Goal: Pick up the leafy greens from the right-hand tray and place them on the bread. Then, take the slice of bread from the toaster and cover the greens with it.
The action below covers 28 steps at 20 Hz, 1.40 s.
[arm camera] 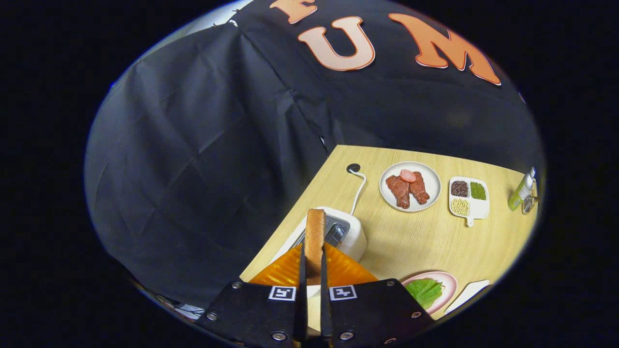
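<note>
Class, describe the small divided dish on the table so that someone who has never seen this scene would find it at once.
Start at the wooden table, well beyond the fingers, which grip a bread slice. Find the round plate of meat; beside it, towards the green bottle, lies the divided dish. It alone is white with a short handle and three compartments: dark, green and pale grains.
</note>
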Tool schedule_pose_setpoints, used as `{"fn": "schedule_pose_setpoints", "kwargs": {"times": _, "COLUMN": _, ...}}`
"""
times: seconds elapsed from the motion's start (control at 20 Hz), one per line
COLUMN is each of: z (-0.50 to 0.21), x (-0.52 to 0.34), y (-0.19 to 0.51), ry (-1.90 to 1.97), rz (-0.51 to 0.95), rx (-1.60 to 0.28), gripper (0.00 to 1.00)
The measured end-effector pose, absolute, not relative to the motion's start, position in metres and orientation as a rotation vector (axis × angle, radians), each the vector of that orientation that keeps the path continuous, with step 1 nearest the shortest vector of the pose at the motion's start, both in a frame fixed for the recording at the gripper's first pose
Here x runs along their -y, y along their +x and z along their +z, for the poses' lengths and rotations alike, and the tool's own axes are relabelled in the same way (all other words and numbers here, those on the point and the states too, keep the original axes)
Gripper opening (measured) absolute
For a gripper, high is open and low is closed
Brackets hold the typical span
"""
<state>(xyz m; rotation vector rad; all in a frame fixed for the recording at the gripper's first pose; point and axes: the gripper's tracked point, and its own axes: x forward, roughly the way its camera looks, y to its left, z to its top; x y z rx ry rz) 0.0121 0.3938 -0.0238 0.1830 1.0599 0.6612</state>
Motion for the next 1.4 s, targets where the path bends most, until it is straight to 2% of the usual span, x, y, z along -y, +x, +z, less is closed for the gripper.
{"fn": "schedule_pose_setpoints", "kwargs": {"times": 0.55, "z": -0.025, "x": -0.317, "y": -0.026, "ry": 0.28, "rz": 0.697, "rx": -0.982, "gripper": 0.11}}
{"fn": "schedule_pose_setpoints", "kwargs": {"times": 1.4, "z": -0.101, "x": -0.211, "y": -0.056, "ry": 0.493, "rz": 0.607, "rx": -0.962, "gripper": 0.11}}
